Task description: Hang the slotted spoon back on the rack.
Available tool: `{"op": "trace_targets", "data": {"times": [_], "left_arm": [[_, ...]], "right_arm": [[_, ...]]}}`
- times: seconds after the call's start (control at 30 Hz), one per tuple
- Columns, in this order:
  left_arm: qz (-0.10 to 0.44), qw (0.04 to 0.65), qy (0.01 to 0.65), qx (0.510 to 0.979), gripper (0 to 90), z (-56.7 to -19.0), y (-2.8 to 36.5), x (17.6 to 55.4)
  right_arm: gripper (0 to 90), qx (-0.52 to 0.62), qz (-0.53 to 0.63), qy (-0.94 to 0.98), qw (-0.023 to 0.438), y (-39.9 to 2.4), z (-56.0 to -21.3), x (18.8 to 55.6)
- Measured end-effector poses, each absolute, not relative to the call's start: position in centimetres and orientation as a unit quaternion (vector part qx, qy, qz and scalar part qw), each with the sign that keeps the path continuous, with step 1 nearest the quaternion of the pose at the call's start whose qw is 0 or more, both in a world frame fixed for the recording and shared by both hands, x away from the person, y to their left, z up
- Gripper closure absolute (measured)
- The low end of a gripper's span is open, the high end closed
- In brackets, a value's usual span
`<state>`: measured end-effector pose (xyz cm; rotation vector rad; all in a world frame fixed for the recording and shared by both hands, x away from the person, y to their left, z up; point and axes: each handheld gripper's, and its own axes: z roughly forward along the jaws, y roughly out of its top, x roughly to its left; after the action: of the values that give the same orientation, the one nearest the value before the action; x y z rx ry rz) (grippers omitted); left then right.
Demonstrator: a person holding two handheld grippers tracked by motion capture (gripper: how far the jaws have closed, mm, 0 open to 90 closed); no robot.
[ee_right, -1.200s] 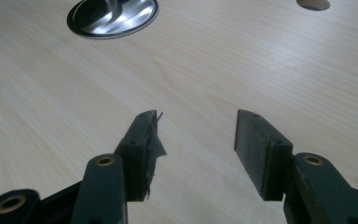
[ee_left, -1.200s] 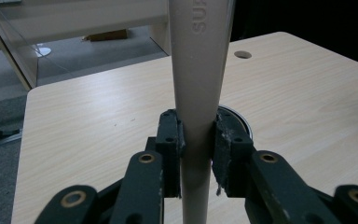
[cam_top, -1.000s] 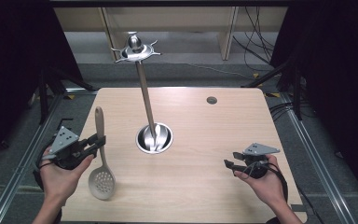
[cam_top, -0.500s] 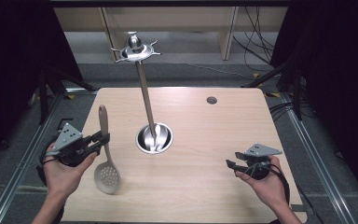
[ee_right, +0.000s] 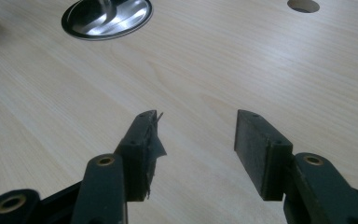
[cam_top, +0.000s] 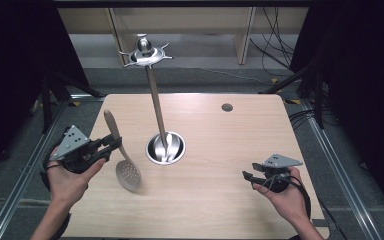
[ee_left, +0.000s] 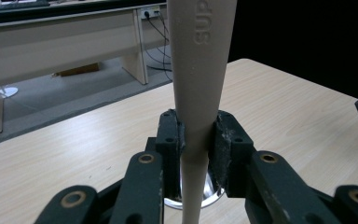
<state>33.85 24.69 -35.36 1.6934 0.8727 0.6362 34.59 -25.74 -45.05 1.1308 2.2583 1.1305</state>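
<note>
presently catalogued, one moment at a light wooden tabletop [cam_top: 220,200].

item: left gripper [cam_top: 111,147], held in the person's left hand [cam_top: 67,182] at the left edge of the tabletop. its fingers [ee_left: 170,140] were closed on the handle of a beige slotted spoon [cam_top: 120,155], one pad pressed to each side of the handle.

item: slotted spoon, as above. handle rose up and away from the grip, somewhat tilted; perforated round head [cam_top: 128,176] hung below the grip, low over the tabletop; whether it touched the wood could not be told. raised lettering showed on the handle in the left gripper view [ee_left: 200,56].

item: right gripper [cam_top: 247,177], held in the person's right hand [cam_top: 285,197] near the right front of the tabletop, well apart from the spoon. its fingers [ee_right: 261,149] stood apart with nothing between them, bare wood visible in the gap. a scrap of torn dark padding hung from the left finger [ee_right: 154,140].

item: metal stand [cam_top: 155,100], a thin pole rising from a round shiny base [cam_top: 165,149] at mid-tabletop, topped by a disc with prongs and a knob [cam_top: 145,51]. base lay just beside the spoon's head, to its right.

item: round cable hole [cam_top: 227,107], far side of the tabletop.
</note>
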Motion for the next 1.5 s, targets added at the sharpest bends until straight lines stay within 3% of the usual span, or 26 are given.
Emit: {"op": "trace_targets", "data": {"times": [0.57, 1.5], "left_arm": [[0.249, 0.57, 0.311, 0.718, 72.9, -33.7, 25.9, 35.9], [0.221, 0.573, 0.286, 0.736, 72.9, -31.2, 25.9, 39.0]], "right_arm": [[49.9, 0.408, 0.401, 0.799, 0.185, -25.7, -45.0, 34.5], [49.9, 0.402, 0.402, 0.8, 0.193, -25.8, -45.0, 34.5]]}}
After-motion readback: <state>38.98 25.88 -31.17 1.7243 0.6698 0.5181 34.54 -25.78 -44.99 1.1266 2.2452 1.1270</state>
